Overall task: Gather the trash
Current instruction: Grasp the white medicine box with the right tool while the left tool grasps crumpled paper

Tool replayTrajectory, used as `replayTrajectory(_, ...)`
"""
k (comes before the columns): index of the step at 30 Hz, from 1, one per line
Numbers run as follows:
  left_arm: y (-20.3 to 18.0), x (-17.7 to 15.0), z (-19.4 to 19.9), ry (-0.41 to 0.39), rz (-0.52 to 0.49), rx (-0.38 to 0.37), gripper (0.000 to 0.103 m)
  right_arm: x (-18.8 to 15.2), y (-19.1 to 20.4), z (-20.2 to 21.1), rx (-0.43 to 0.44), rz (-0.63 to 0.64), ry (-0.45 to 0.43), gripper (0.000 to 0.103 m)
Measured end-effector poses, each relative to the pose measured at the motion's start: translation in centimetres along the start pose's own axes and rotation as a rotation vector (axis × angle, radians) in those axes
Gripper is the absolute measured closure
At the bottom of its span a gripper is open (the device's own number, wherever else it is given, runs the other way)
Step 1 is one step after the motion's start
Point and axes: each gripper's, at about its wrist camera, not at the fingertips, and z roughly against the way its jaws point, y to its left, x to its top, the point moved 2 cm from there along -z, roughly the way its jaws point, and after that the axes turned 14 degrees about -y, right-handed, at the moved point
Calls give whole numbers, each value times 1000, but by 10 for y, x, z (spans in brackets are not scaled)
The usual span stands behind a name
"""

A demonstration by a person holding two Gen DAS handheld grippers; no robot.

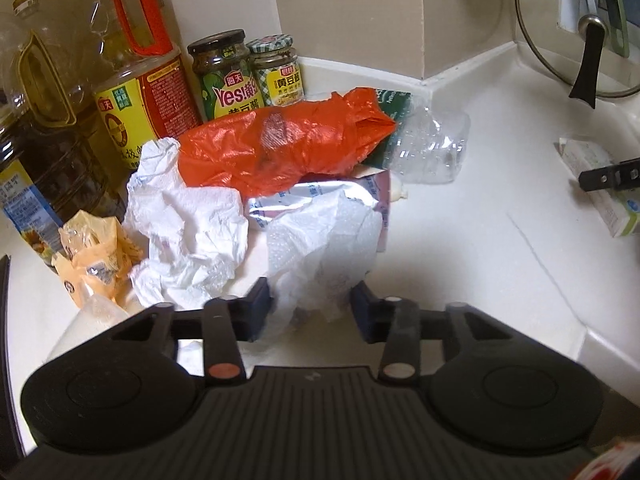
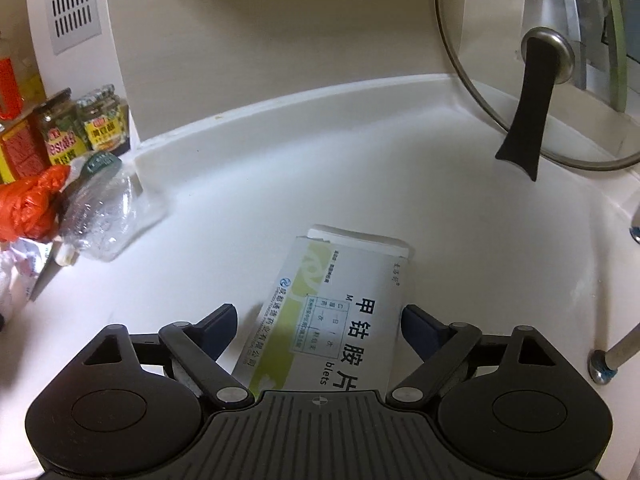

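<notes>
left tongs (image 1: 312, 304): spread, one finger on each side of the lower edge of a crumpled paper towel (image 1: 324, 240); whether the pads touch it cannot be told.
right tongs (image 2: 318, 328): spread wide, one medicine box (image 2: 344, 312) lying flat on the counter (image 2: 480, 260) between the fingers, a gap showing on the left side, the right side close to the pad.

trash pile, ahead of the left tongs:
- paper towels, two: the one between the fingers, a second (image 1: 188, 224) just left of it
- orange plastic bag (image 1: 288, 144), one, behind the towels
- silver foil pack (image 1: 320, 200), one, under the bag's front edge
- clear crushed bottle (image 1: 432, 148), one, ahead and right of the fingers
- yellow wrapper (image 1: 96, 256), one, far left

not trash, behind the pile:
- oil bottles, two (image 1: 132, 80), at left
- sauce jars, two (image 1: 224, 72), side by side
- glass pot lid (image 2: 540, 80), one, leaning on the wall, ahead and right of the right tongs
</notes>
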Motion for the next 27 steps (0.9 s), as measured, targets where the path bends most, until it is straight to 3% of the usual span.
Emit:
replayTrajectory(2, -4, 1, 9, -10, 20, -16, 75, -3, 0, 3, 4, 16, -4, 16)
replayTrajectory(3, -6, 2, 13, -17, 31, -24, 75, -3, 0, 4, 20, 22, -12, 24)
replayTrajectory(6, -13, 2, 25, -34, 45, -41, 74, -5, 2, 12, 85, 52, -34, 24)
replayTrajectory(10, -16, 1, 25, -34, 32, -16, 38, -9, -1, 18, 120, 50, -36, 24)
replayTrajectory(13, -14, -1, 18, -18, 19, -5, 38, -12, -2, 22, 120, 54, -34, 24)
replayTrajectory(15, -14, -3, 13, -6, 5, -2, 40, -13, -2, 25, 119, 55, -35, 24)
replayTrajectory(17, -16, -6, 11, 7, -7, 6, 56, -15, -3, 29, 120, 50, -39, 24)
replayTrajectory(18, -16, -6, 12, 7, -7, 15, 70, -15, -4, 31, 119, 46, -44, 24)
replayTrajectory(20, -18, -4, 17, -5, 12, 10, 75, -15, -7, 36, 121, 36, -53, 24)
replayTrajectory(27, -35, 8, 52, -61, 91, -23, 76, -12, -9, 58, 168, -8, -87, 24)
